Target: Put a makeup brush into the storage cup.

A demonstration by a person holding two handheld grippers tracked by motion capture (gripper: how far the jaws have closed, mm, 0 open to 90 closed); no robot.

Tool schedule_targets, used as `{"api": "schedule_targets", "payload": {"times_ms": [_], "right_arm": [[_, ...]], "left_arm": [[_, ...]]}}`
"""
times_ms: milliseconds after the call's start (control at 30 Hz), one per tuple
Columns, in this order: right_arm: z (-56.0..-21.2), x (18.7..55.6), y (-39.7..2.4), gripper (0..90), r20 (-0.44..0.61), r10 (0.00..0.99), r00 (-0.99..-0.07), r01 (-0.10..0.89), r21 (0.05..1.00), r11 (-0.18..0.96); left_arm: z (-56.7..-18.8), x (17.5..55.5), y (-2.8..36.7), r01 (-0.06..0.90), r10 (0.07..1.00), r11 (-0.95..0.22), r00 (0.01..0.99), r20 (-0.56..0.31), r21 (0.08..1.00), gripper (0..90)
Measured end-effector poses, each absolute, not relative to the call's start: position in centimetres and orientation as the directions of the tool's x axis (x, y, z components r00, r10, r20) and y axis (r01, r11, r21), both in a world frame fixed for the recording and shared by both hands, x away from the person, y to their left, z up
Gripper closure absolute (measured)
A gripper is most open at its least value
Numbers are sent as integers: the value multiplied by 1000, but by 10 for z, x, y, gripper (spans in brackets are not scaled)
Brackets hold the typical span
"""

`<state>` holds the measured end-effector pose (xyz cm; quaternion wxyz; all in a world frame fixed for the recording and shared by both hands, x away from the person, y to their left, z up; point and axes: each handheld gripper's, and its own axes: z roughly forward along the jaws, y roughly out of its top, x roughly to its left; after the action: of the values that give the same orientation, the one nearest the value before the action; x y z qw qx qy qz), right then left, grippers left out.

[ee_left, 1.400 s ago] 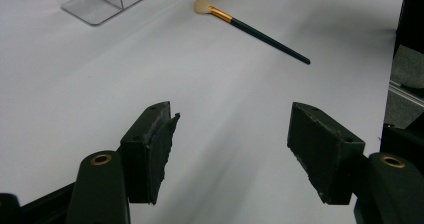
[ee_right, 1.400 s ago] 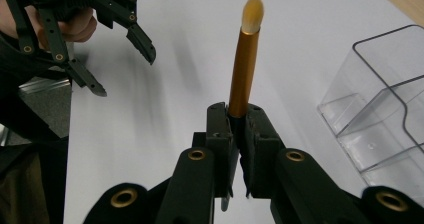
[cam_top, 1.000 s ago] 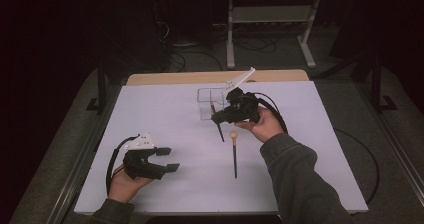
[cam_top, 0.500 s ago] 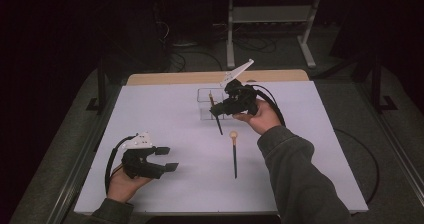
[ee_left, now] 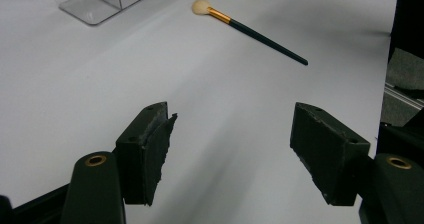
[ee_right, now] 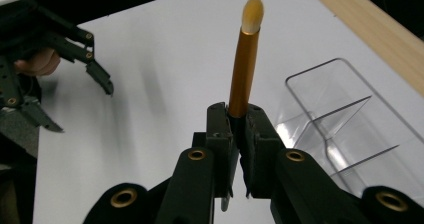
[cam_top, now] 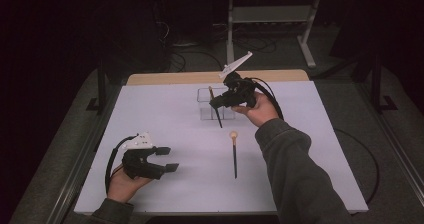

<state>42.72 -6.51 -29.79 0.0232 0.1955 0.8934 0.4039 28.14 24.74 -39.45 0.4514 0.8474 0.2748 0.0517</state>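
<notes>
The makeup brush (ee_right: 243, 76) with the gold ferrule is clamped between the jaws of the right gripper (cam_top: 218, 103), which are pressed together on its handle. It is held above the white table cover (cam_top: 160, 114), its dark handle hanging down in front of the clear plastic organizer (cam_top: 206, 96) and its pale tip pointing up. In the right gripper view the organizer lies just to the right of the brush, with open compartments divided by thin walls, and the wooden edge of the table (cam_top: 170, 77) runs close behind it.

A second brush (cam_top: 234, 151) lies flat on the cover, near the middle, well apart from the organizer. The left gripper (cam_top: 167, 159) is near the front left of the cover, its jaws apart with nothing between them. Between the two grippers there is wide free surface, and also to the right side up to the edge. I can read no writing, label or brand on any thing.
</notes>
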Motion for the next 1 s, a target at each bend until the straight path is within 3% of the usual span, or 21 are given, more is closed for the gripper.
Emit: {"api": "schedule_targets", "payload": {"times_ms": [1000], "right_arm": [[-272,488,-60,825,88,460,-884,368,739,565]], "left_arm": [[-395,283,251,422,512,-449,844,-161,788,300]]}}
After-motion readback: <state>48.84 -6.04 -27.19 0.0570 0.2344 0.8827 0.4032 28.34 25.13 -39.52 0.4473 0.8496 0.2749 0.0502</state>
